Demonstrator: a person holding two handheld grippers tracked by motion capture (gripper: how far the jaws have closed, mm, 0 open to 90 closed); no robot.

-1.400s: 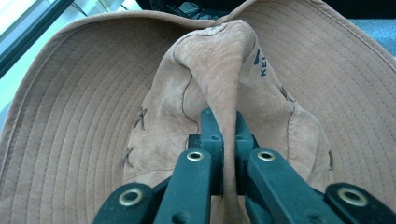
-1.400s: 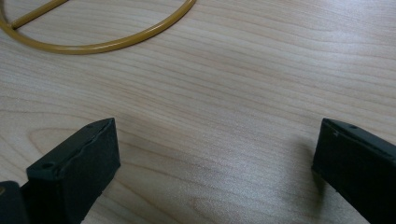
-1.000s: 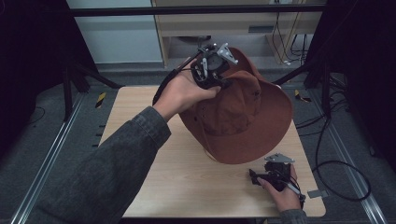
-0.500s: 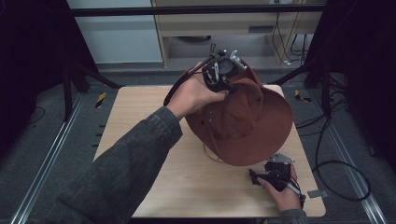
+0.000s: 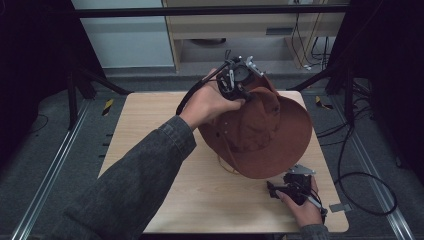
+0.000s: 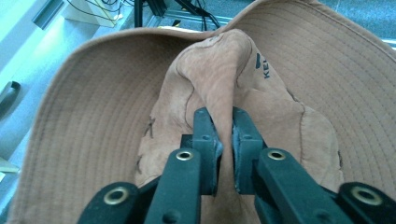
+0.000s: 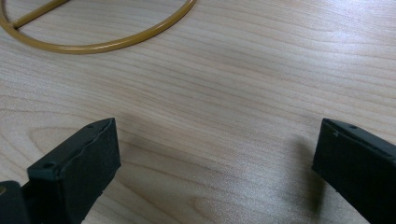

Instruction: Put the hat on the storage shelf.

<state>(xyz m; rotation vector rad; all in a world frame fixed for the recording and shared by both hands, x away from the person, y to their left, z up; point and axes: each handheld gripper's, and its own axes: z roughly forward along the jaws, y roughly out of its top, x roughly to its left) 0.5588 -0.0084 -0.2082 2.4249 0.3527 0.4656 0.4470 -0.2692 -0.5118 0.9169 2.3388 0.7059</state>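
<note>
over the table, left gripper [image 5: 239, 82] has lowered the hat [image 5: 260, 135], jaws pinching its crown, just easing.

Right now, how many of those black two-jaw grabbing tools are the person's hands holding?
2. The left gripper is at the table's far edge, pinching the crown of the brown suede wide-brimmed hat. The right gripper rests near the front edge of the light wooden table, jaws apart.

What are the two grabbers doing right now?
Left gripper: closed on a fold of the brown hat, jaws just easing open.
Right gripper: open, holding nothing.
</note>
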